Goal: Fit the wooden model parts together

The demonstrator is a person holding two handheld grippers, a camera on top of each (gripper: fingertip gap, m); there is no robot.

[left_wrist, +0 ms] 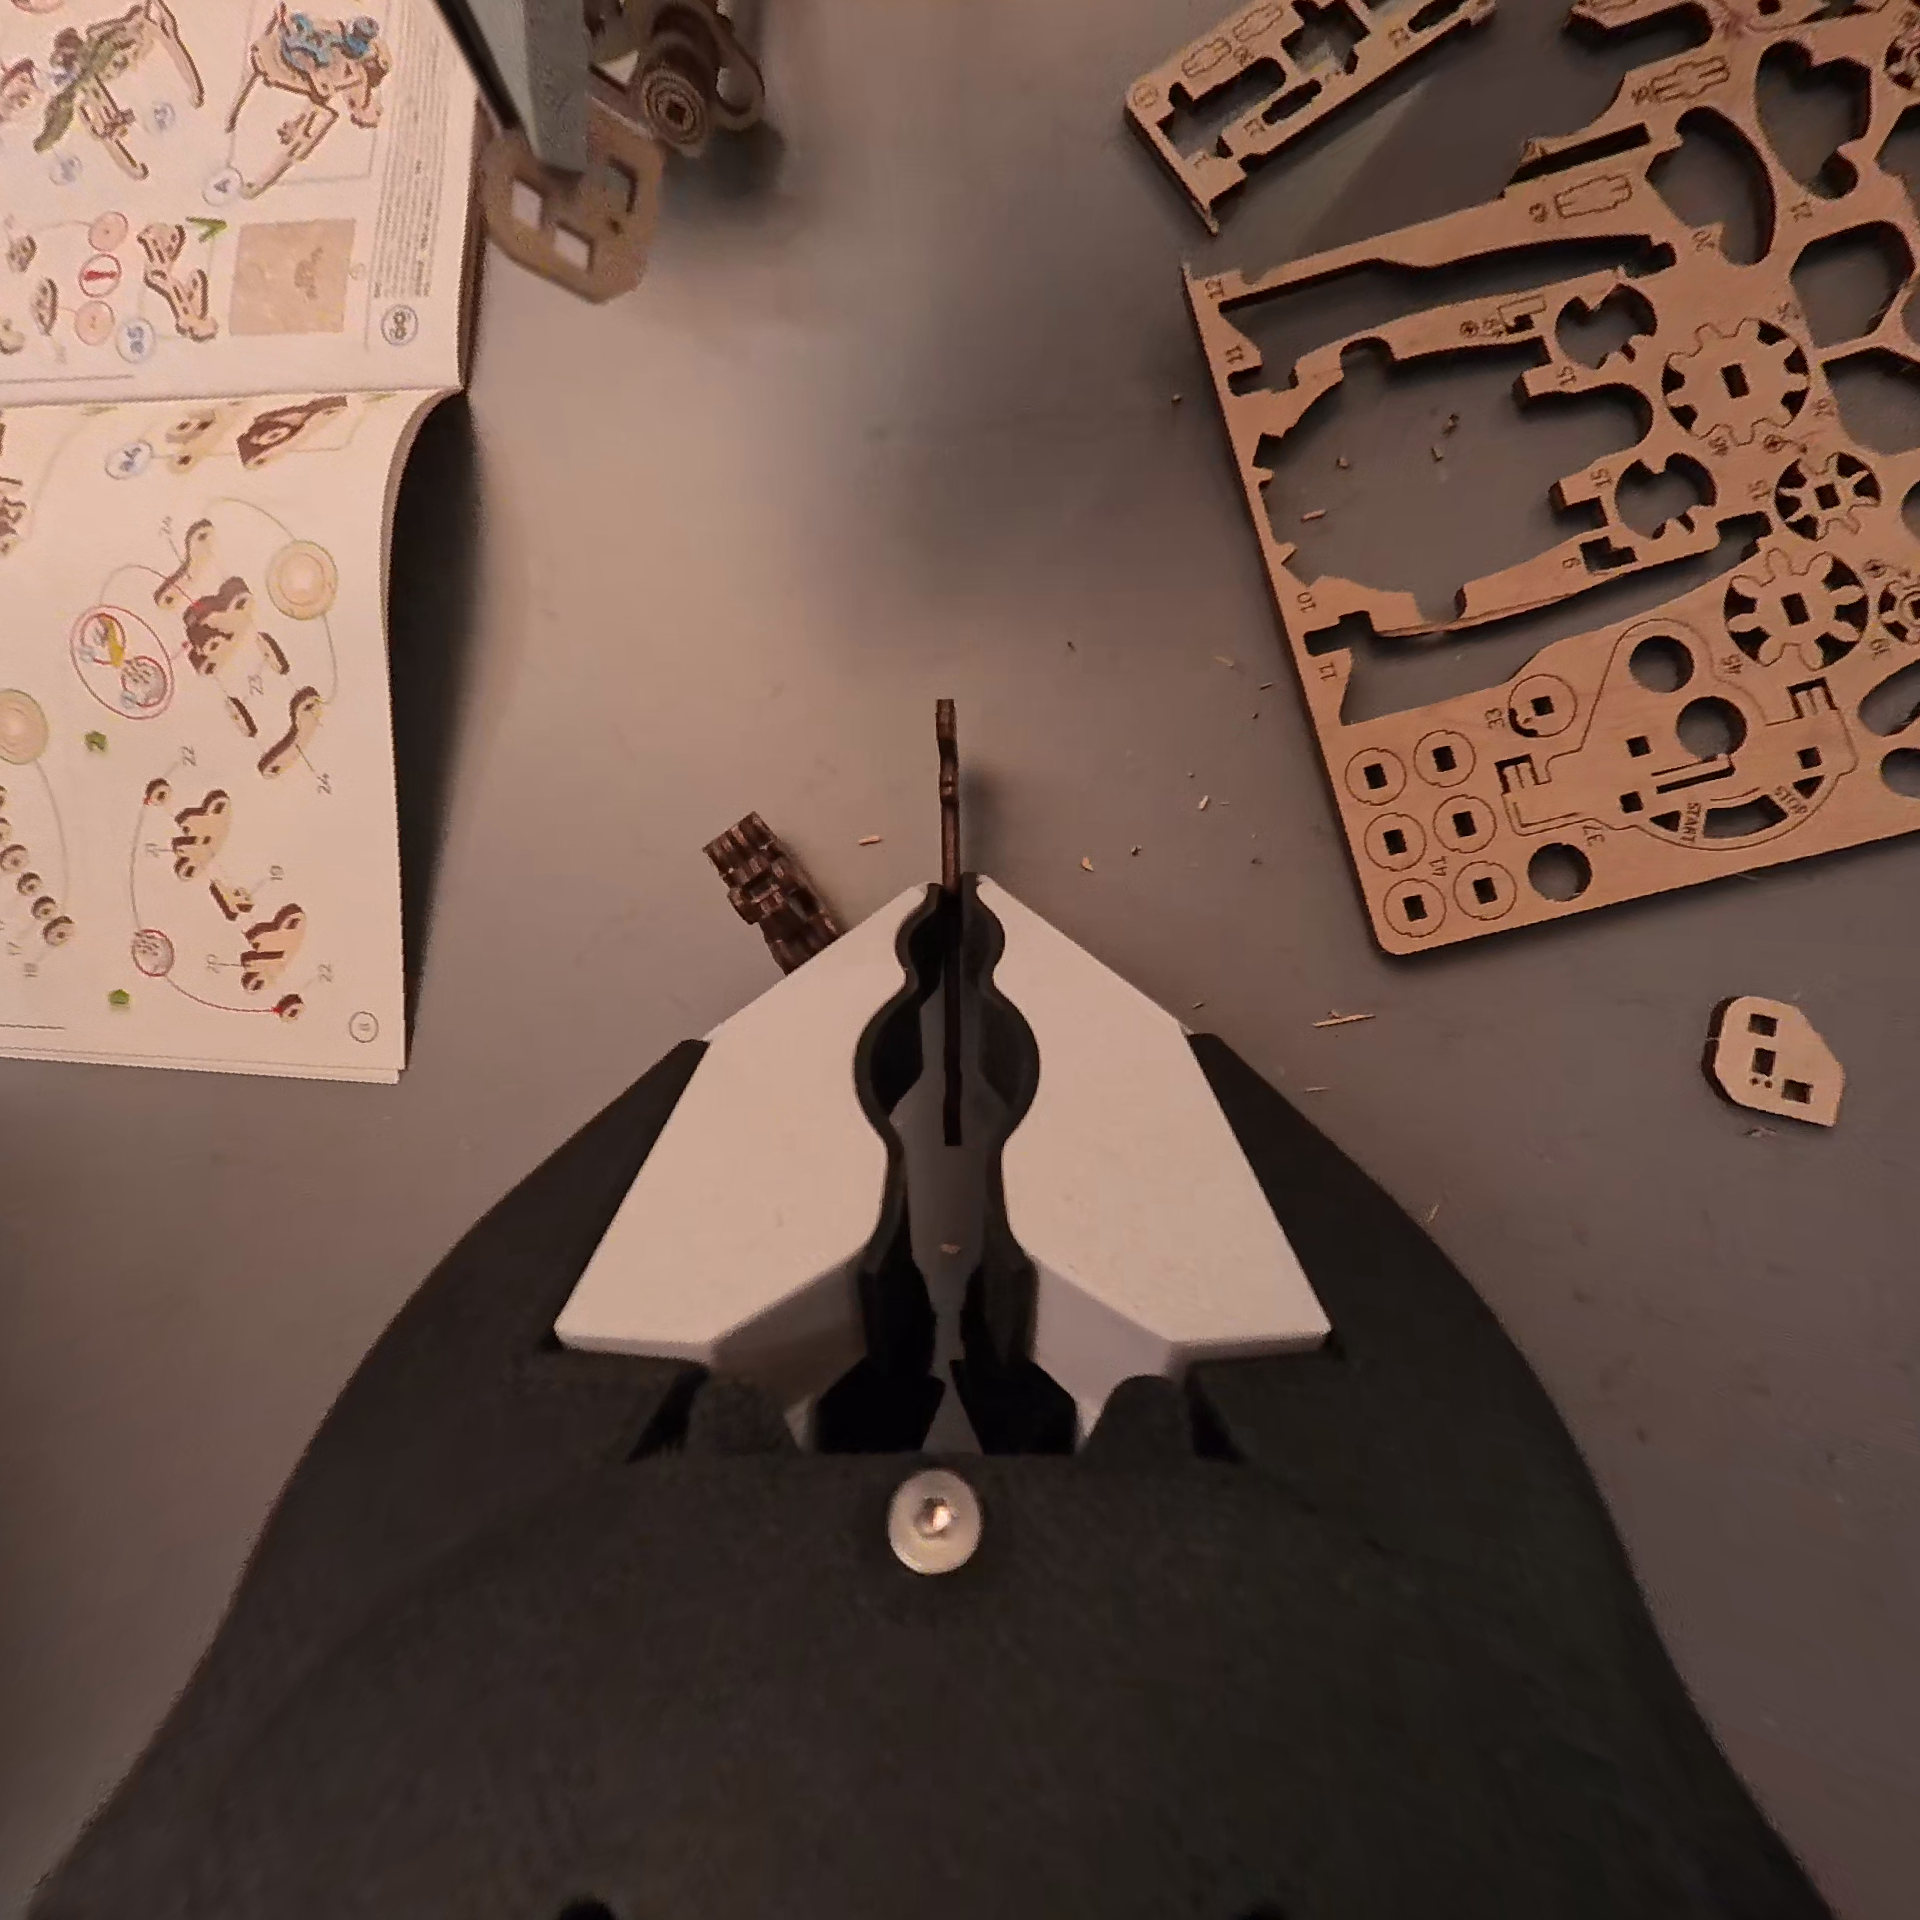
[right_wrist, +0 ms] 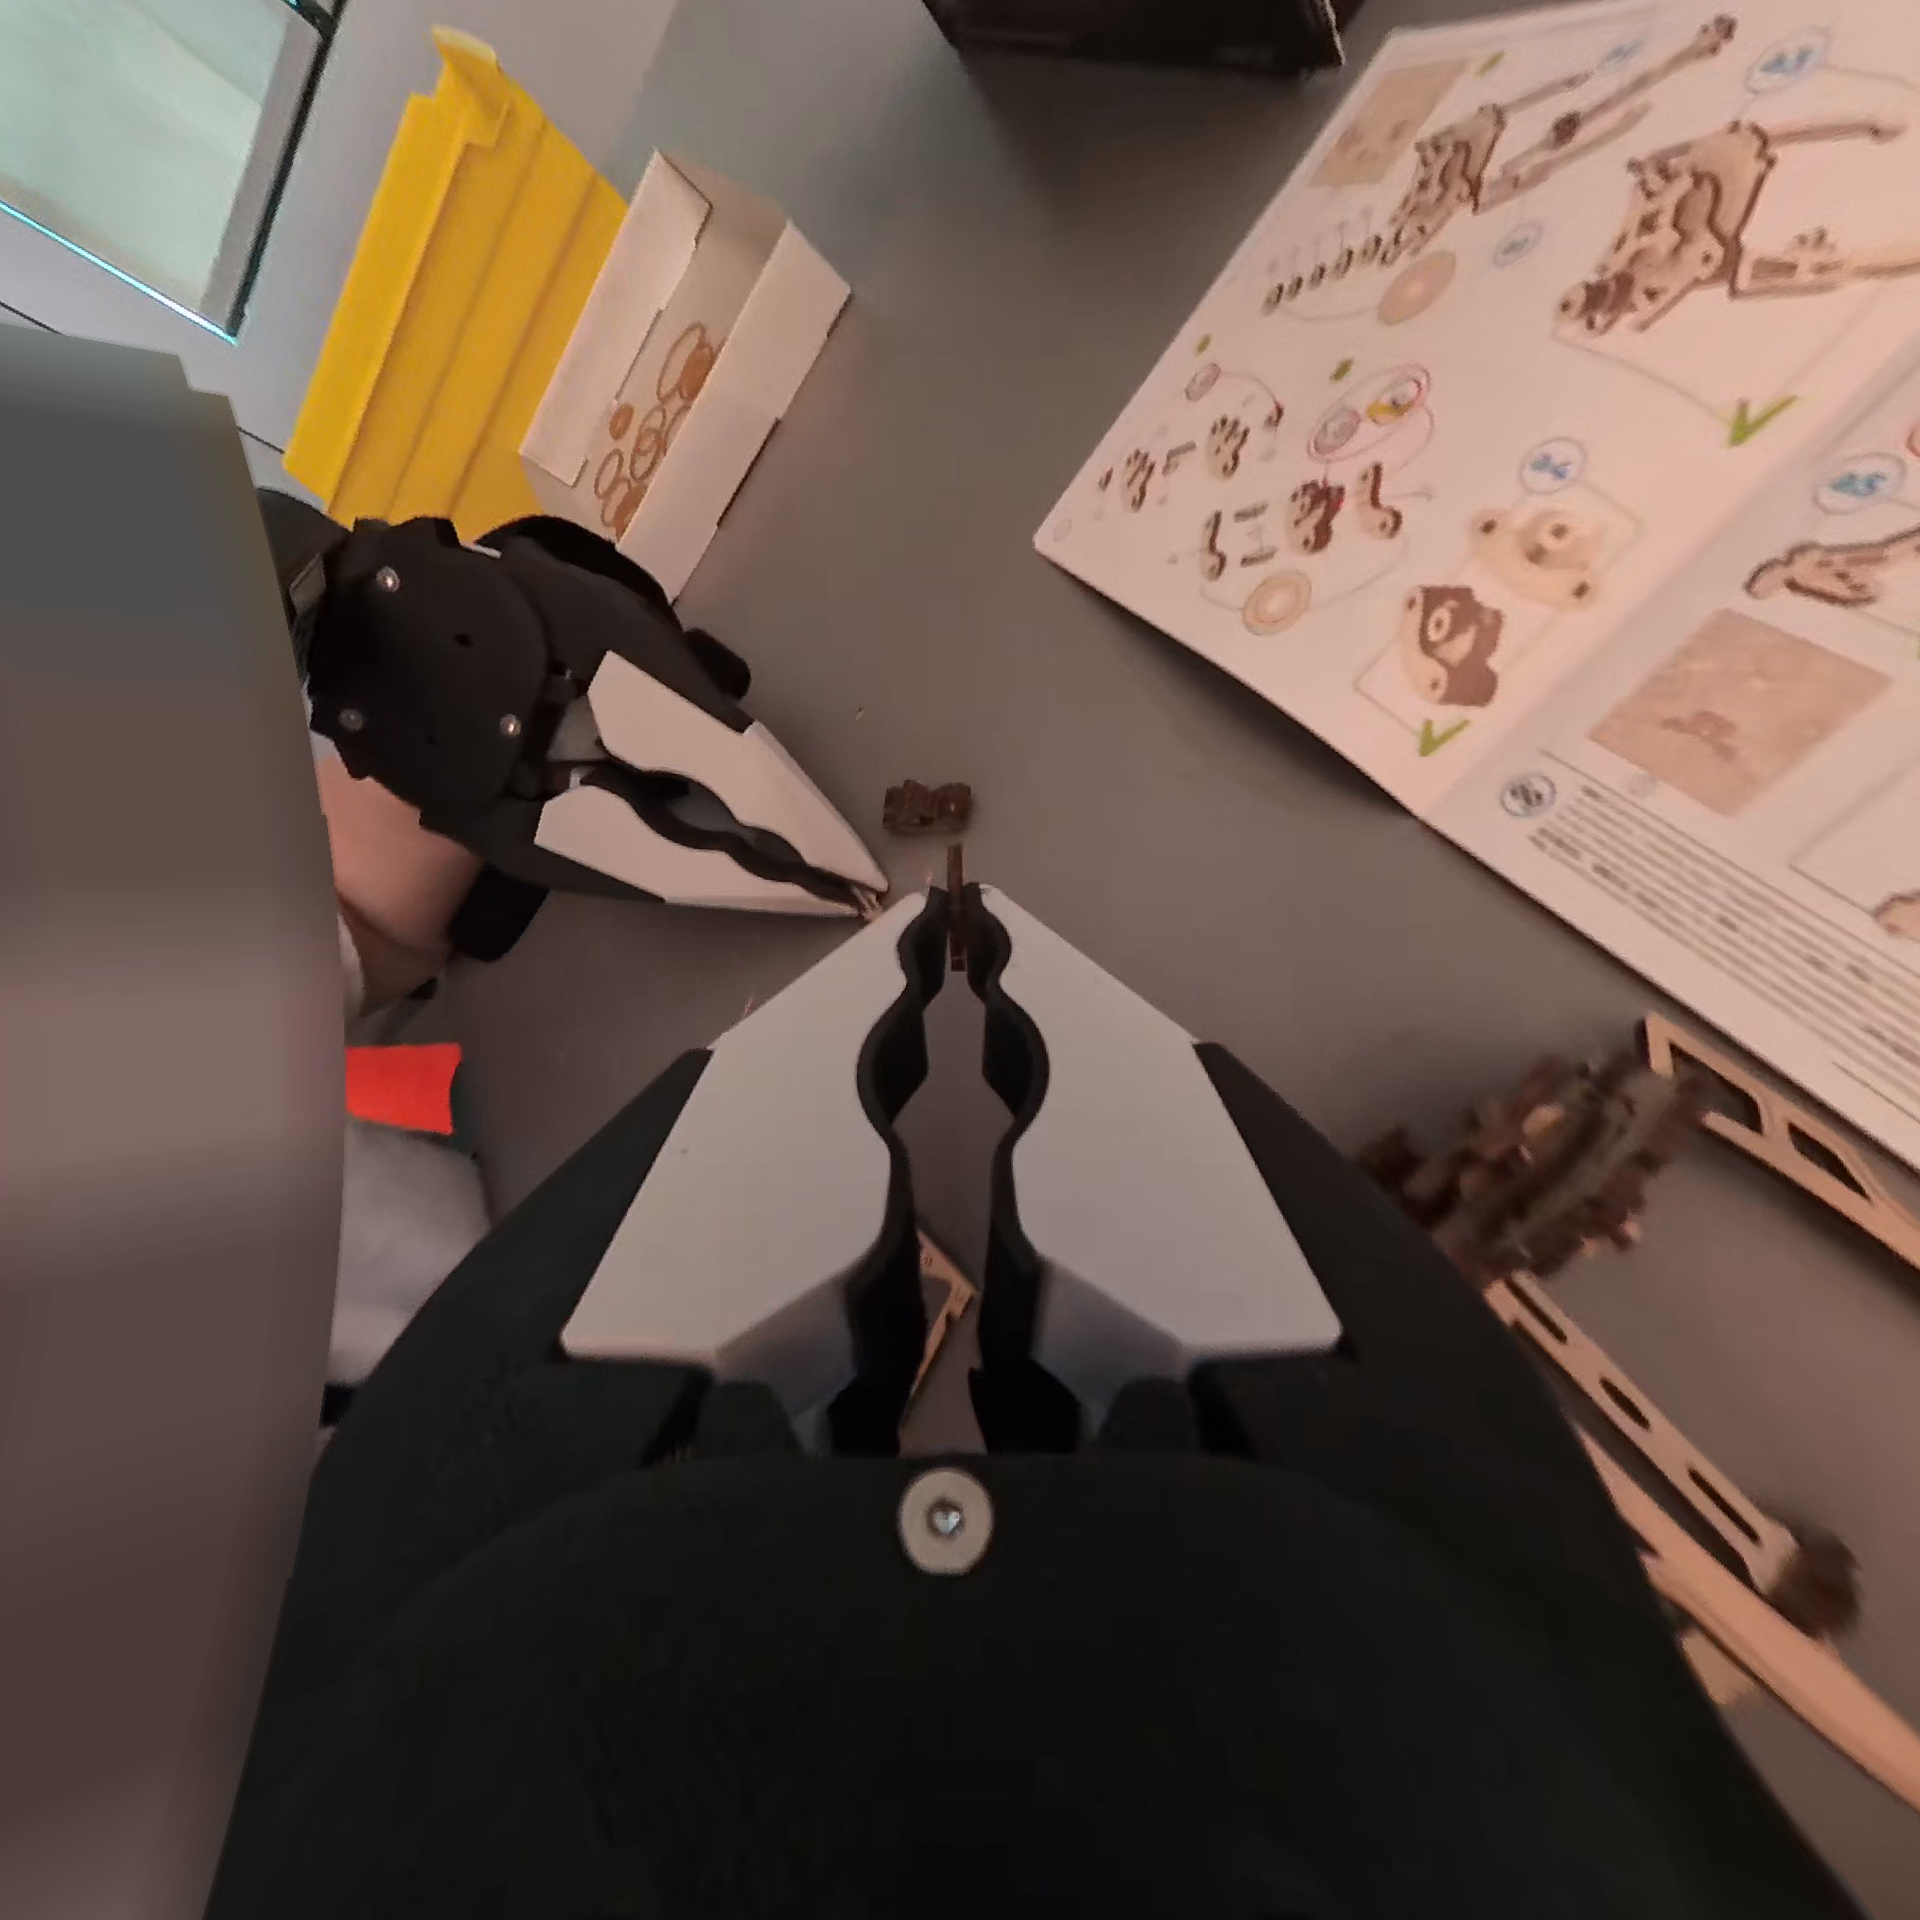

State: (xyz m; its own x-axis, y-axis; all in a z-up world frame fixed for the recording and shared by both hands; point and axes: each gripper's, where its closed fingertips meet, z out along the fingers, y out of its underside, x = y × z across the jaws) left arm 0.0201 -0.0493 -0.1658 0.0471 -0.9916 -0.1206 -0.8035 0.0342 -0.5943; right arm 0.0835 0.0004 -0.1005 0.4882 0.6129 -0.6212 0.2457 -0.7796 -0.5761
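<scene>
In the left wrist view my left gripper [left_wrist: 951,885] is shut on a thin flat wooden part [left_wrist: 948,790], seen edge-on and sticking out past the tips. A small dark toothed wooden part [left_wrist: 769,896] lies on the grey table just left of the tips. In the right wrist view my right gripper [right_wrist: 954,896] is shut on a small thin wooden part [right_wrist: 954,868] at its tips. The left gripper [right_wrist: 871,896] comes in from the left, its tips almost touching the right gripper's. The toothed part [right_wrist: 928,805] lies just beyond both.
A laser-cut plywood sheet [left_wrist: 1558,582] and a small loose part [left_wrist: 1777,1060] lie at the right. The open instruction booklet [left_wrist: 197,623] is on the left, also seen in the right wrist view [right_wrist: 1507,468]. A partly built model [right_wrist: 1558,1195], a white box [right_wrist: 675,364] and a yellow tray [right_wrist: 447,291] are nearby. Some 11 cm of space lies between my two pairs of fingers.
</scene>
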